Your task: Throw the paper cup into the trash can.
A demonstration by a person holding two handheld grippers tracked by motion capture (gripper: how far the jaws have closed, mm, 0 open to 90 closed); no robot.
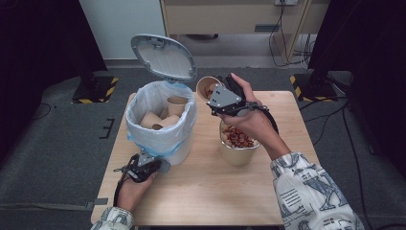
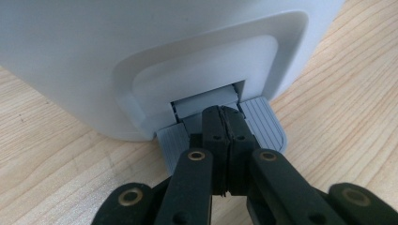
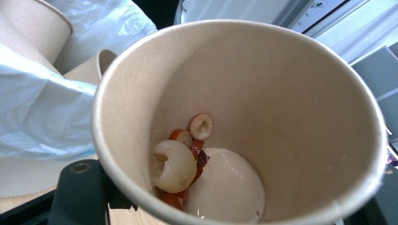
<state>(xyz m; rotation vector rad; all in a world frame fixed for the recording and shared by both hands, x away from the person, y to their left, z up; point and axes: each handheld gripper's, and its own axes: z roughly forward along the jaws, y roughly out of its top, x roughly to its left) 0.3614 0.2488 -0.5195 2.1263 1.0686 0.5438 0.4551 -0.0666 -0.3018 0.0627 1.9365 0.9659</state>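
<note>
A light wooden table [image 1: 201, 191] stands on grey carpet [image 1: 48, 158]. Black stands rise at far left and far right, their feet [image 1: 95, 90] edged with yellow-and-black hazard tape. Behind the table, a pale wall [image 1: 119, 24] meets the floor at a light skirting; beside it sits a beige cabinet [image 1: 230, 17]. Black cables [image 1: 282, 43] hang down and trail across the carpet. Even indoor light, dark corners.

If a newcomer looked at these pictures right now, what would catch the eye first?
Probably the white pedal bin at the table's left, lid up, lined with a plastic bag and holding paper cups. The left gripper, jaws shut, presses its grey pedal. Beside the bin, the right gripper holds a tilted paper cup with fruit scraps inside.
</note>
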